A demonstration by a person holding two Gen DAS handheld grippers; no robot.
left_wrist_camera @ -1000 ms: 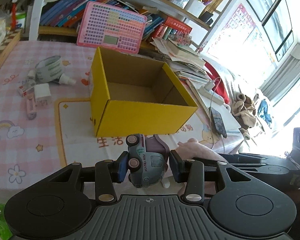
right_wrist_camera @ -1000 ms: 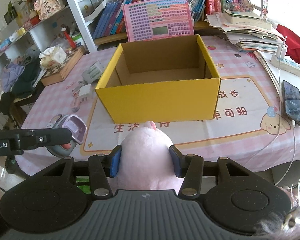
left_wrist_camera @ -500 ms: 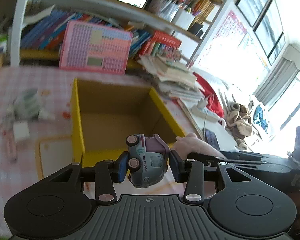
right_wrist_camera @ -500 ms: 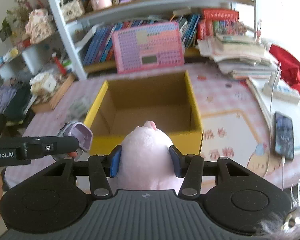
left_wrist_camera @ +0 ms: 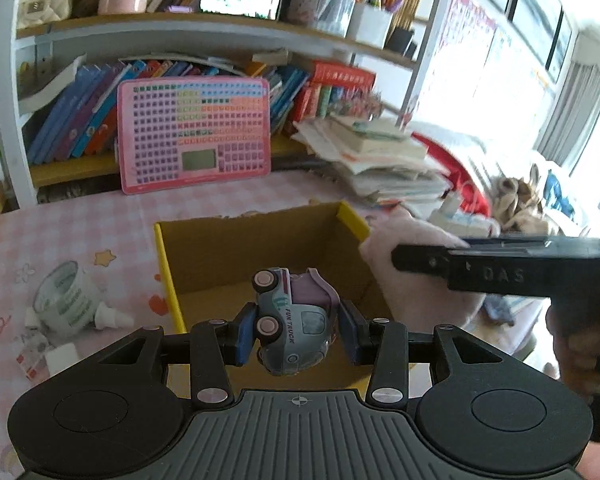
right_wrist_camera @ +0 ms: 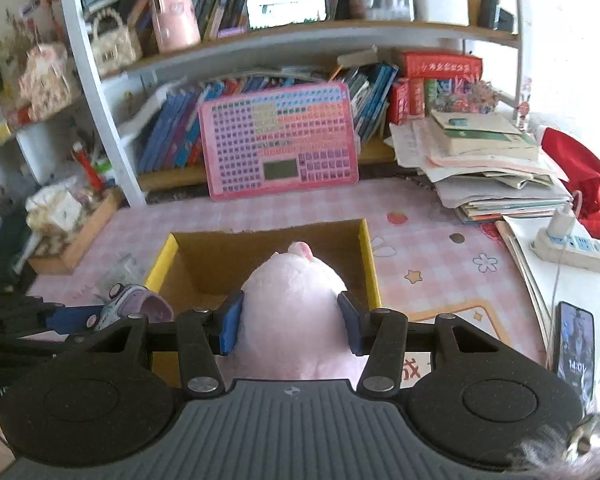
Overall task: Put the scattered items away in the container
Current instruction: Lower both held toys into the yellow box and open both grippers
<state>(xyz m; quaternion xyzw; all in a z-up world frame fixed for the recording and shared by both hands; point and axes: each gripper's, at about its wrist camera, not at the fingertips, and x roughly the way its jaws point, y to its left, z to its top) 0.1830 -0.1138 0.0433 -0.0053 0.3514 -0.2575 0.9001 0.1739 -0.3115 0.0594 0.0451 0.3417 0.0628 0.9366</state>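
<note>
Right now, quick notes:
toy truck [left_wrist_camera: 290, 320]: clamped on its side in my left gripper [left_wrist_camera: 296, 334], hanging over the near-left part of the box opening.
plush: pink plush [right_wrist_camera: 296, 312] squeezed in my right gripper [right_wrist_camera: 288, 326], held above the box's near wall, so both items go in together, I'd judge.
box: yellow cardboard box [left_wrist_camera: 166, 264], open top, looks empty inside.
leftovers: tape roll [left_wrist_camera: 62, 300], small dropper bottle [left_wrist_camera: 112, 317] on the pink tablecloth [left_wrist_camera: 60, 232], left of the box, not yet tidied.
risk: grippers sit close together; could bump on release.

Black ribbed claw [left_wrist_camera: 296, 334] w/ blue pads [left_wrist_camera: 246, 334], silver screws.
</note>
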